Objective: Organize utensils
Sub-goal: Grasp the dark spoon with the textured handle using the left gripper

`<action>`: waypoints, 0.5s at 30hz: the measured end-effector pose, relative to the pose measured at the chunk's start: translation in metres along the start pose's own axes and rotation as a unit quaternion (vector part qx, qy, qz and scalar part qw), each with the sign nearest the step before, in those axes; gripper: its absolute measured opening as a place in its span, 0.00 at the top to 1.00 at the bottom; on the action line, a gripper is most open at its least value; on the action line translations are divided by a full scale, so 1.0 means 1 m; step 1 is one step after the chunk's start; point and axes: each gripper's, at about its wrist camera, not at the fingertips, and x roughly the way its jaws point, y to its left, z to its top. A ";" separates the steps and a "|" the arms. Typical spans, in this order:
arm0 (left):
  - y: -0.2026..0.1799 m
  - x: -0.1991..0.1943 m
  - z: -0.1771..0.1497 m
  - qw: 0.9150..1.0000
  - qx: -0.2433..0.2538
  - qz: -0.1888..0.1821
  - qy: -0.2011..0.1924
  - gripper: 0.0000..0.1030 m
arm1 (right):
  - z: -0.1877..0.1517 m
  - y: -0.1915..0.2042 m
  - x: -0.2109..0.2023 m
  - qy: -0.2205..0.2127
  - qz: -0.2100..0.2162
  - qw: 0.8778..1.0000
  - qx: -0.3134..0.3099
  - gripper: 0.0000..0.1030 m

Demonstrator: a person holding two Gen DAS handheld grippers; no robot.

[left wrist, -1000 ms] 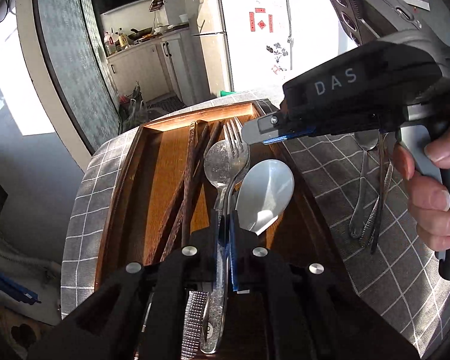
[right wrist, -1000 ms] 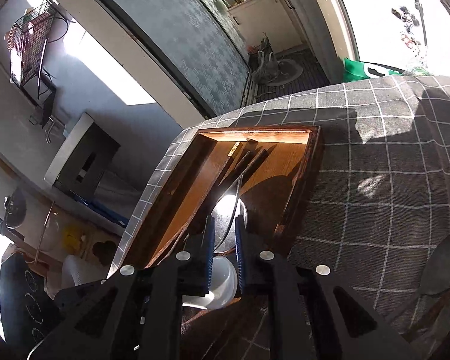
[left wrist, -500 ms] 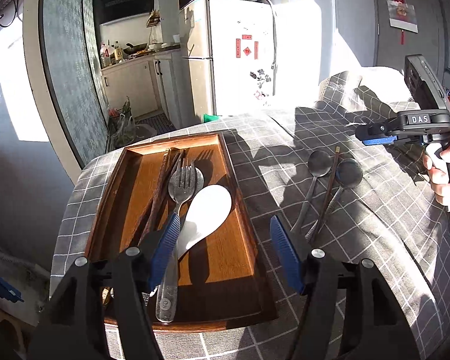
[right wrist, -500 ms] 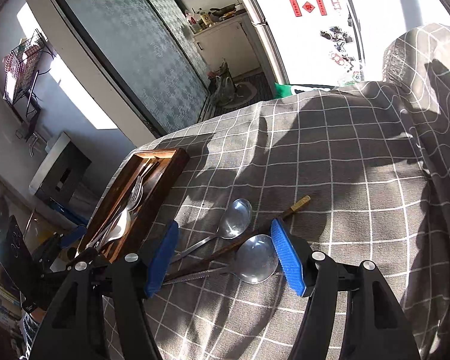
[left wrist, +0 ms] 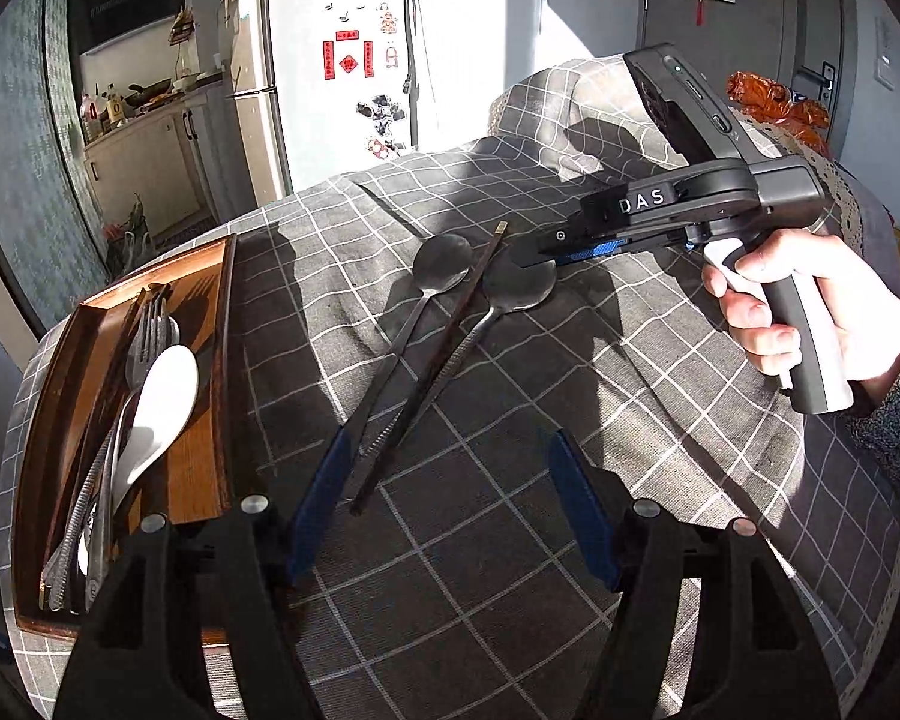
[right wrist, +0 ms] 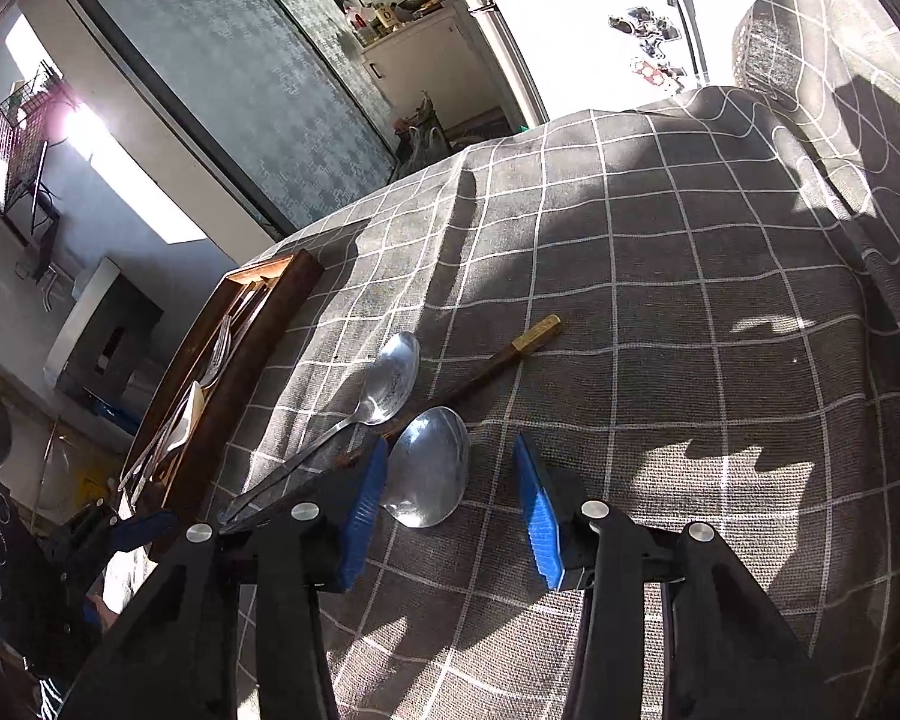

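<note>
A wooden tray (left wrist: pixel 204 468) (right wrist: pixel 270 312) at the left holds a fork (left wrist: pixel 150 324), a white spoon (left wrist: pixel 162 402) and dark chopsticks. On the checked cloth lie two metal spoons (left wrist: pixel 441 267) (left wrist: pixel 519 288) and one dark chopstick (left wrist: pixel 432 372) between them. In the right wrist view these spoons (right wrist: pixel 393 372) (right wrist: pixel 429 468) and the chopstick (right wrist: pixel 510 354) lie just ahead. My left gripper (left wrist: pixel 450 498) is open and empty near the handle ends. My right gripper (right wrist: pixel 450 498) (left wrist: pixel 546 249) is open, low over the nearer spoon's bowl.
The table is covered by a grey checked cloth (left wrist: pixel 570 420). A fridge (left wrist: pixel 330 90) and kitchen counter stand behind. A cloth-covered chair back (right wrist: pixel 810 30) rises at the far right. The tray sits near the table's left edge.
Both grippers went from shut over the tray to open. The left one swung right, away from the tray, to the loose utensils. The right one came down to the nearer spoon's bowl.
</note>
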 end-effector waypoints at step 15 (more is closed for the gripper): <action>-0.026 0.021 0.013 0.999 0.020 -0.032 0.008 0.31 | -0.011 -0.017 -0.055 -0.024 0.032 0.999 0.006 0.99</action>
